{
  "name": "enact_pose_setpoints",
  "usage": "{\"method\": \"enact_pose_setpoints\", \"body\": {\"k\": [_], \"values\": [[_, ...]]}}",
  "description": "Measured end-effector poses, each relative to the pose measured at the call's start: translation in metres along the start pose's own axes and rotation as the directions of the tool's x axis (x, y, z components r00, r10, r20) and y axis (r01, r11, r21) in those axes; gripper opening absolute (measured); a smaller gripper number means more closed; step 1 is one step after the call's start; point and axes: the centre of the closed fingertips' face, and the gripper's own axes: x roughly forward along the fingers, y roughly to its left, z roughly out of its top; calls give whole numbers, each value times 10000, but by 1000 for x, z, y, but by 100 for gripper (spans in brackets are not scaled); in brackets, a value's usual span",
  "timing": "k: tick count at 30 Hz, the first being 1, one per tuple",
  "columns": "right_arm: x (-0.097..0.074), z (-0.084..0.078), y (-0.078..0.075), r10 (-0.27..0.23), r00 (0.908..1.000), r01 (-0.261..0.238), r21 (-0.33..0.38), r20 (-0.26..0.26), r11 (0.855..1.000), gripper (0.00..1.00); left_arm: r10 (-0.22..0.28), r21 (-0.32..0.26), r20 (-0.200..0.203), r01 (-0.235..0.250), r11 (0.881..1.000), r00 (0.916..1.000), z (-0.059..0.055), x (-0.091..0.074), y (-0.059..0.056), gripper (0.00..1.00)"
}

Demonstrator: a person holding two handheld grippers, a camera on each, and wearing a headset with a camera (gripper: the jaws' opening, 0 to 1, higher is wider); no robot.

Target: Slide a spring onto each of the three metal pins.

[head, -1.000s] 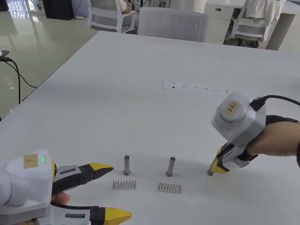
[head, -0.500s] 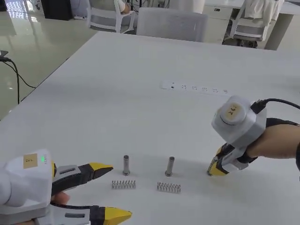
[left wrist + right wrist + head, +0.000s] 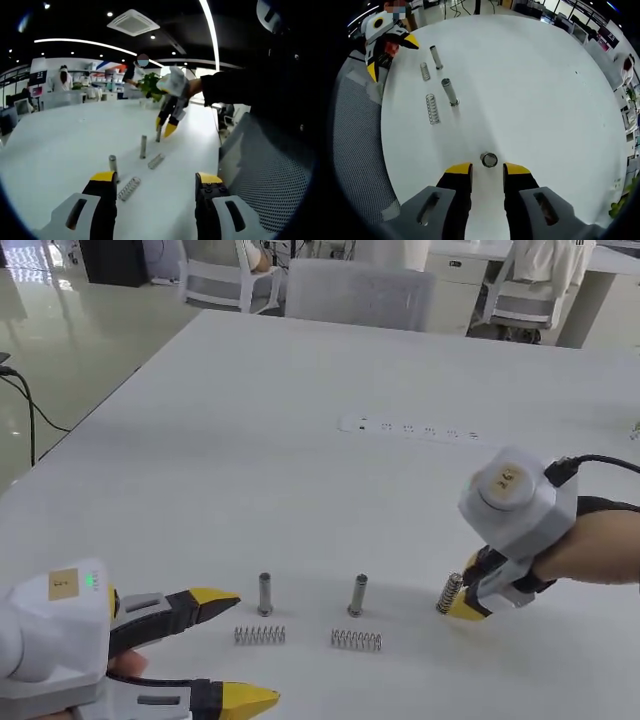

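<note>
Three metal pins stand in a row on the white table. The left pin and the middle pin are bare, each with a loose spring lying in front of it, one here and the other here. The right pin has a spring around it. My right gripper sits just right of that pin, open; in its own view the pin's top lies just beyond the fingertips of the right gripper. My left gripper rests open at the near left, holding nothing, and the left gripper faces the row of pins.
A white power strip lies across the middle of the table. Grey chairs stand past the far edge. A black cable trails from the right gripper. The table's left edge runs diagonally beside a glossy floor.
The right gripper has drawn back slightly from the right pin, and the spring now shows coiled around that pin. The left gripper has stayed put.
</note>
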Motion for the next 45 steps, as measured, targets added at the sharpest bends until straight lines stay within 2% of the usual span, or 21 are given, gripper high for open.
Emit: {"method": "enact_pose_setpoints", "body": {"k": [11,20,30,35,45], "values": [[-5,-7,11,-24,10000,24,60,2,10000,23,-39,4,7,39,10000,10000,0,2,-1,58],[-8,-8,29,127,9999,-128,93,54,9999,22,-107,46,-17,107,9999,9999,0,2,-2,57],[-10,3,54,619,9974,-623,82,364,9980,22,-160,72,-21,160,9998,9999,0,3,-4,57],[-8,9,61,757,9965,-756,-43,369,9971,22,-152,97,-23,152,9998,9999,0,2,-4,57],[-2,27,78,1057,9934,-1026,-674,436,9924,21,-165,101,-23,166,9998,9999,0,3,-4,57]]}}
